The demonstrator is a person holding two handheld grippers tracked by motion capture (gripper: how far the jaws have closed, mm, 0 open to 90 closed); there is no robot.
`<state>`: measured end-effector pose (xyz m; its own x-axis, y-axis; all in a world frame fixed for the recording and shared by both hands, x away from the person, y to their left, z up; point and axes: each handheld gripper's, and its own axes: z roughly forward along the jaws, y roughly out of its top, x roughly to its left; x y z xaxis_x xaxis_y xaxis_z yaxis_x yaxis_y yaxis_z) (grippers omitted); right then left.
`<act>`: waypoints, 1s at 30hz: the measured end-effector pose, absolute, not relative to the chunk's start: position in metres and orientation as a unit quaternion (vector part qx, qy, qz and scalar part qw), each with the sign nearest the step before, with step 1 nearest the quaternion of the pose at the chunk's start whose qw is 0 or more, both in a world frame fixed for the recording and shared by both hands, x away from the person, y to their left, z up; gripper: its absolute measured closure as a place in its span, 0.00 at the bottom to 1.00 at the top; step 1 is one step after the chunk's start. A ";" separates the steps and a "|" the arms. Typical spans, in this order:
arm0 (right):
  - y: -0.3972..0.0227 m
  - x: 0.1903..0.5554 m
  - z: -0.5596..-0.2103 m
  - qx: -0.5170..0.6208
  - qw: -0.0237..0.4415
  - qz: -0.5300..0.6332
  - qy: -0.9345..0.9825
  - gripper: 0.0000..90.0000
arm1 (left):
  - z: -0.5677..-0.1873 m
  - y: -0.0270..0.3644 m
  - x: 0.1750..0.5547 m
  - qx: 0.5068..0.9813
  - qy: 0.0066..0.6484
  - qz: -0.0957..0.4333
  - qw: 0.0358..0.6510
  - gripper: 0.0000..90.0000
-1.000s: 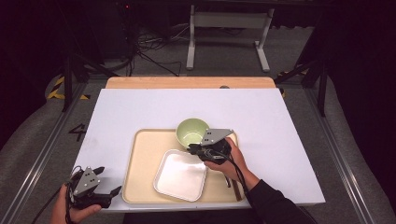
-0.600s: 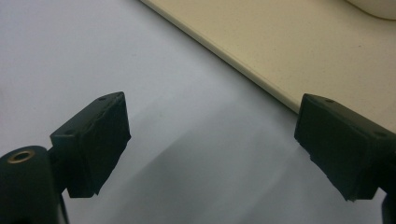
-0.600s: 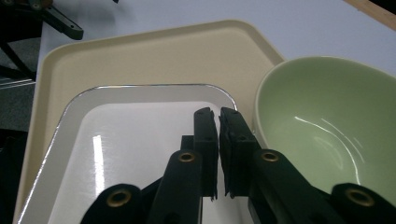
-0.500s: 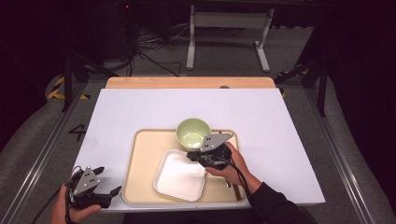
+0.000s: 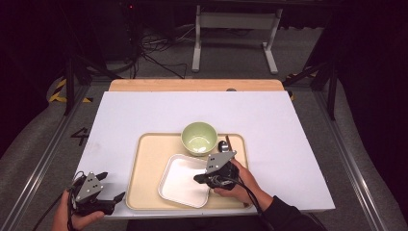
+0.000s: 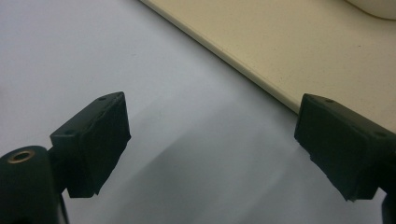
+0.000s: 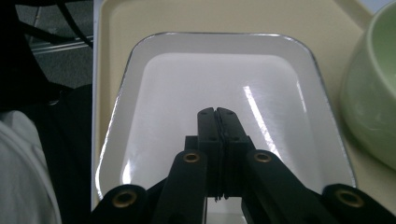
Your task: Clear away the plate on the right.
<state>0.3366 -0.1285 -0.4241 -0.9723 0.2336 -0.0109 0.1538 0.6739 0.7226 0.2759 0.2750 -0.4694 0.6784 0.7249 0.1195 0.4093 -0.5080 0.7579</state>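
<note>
A beige tray [image 5: 149, 163] lies near the front of the white table. On it are a white rectangular plate [image 5: 180, 180] and, behind it, a pale green bowl [image 5: 198, 137]. My right gripper [image 5: 198, 179] reaches over the plate's right part from the right. In the right gripper view its jaws [image 7: 217, 112] have just finished closing. They are pressed together above the plate [image 7: 187, 84] with nothing between them, and the bowl [image 7: 373, 102] is at the right. My left gripper [image 5: 111, 186] rests open at the table's front left, beside the tray's edge [image 6: 303, 42], its jaws [image 6: 212, 144] wide apart and empty.
Dark cutlery [image 5: 224, 143] lies on the tray just right of the bowl. The white tabletop [image 5: 269, 120] stretches behind and to both sides of the tray. A wooden strip [image 5: 192, 85] runs along the far edge, with metal frame legs and cables on the floor beyond.
My right gripper has come back from beside the bowl toward the person, lower over the plate, and its jaws have come together. The left gripper has stayed put.
</note>
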 end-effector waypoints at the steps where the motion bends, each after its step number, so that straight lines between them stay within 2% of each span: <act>1: -0.128 0.337 -0.424 0.106 0.051 0.390 0.913 1.00 | -0.469 0.275 0.276 0.841 0.337 0.217 0.364 0.12; 10: -0.129 0.321 -0.437 0.097 0.019 0.367 0.925 1.00 | -0.469 0.275 0.276 0.840 0.338 0.216 0.364 0.12; 30: -0.143 0.308 -0.445 0.095 0.005 0.348 0.933 1.00 | -0.470 0.275 0.276 0.840 0.339 0.216 0.364 0.12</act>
<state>0.3084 -0.1428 -0.4450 -0.9818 0.1807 0.0577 0.1743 0.7392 0.6506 0.2761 0.2752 -0.4696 0.6769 0.7269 0.1158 0.4122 -0.5046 0.7586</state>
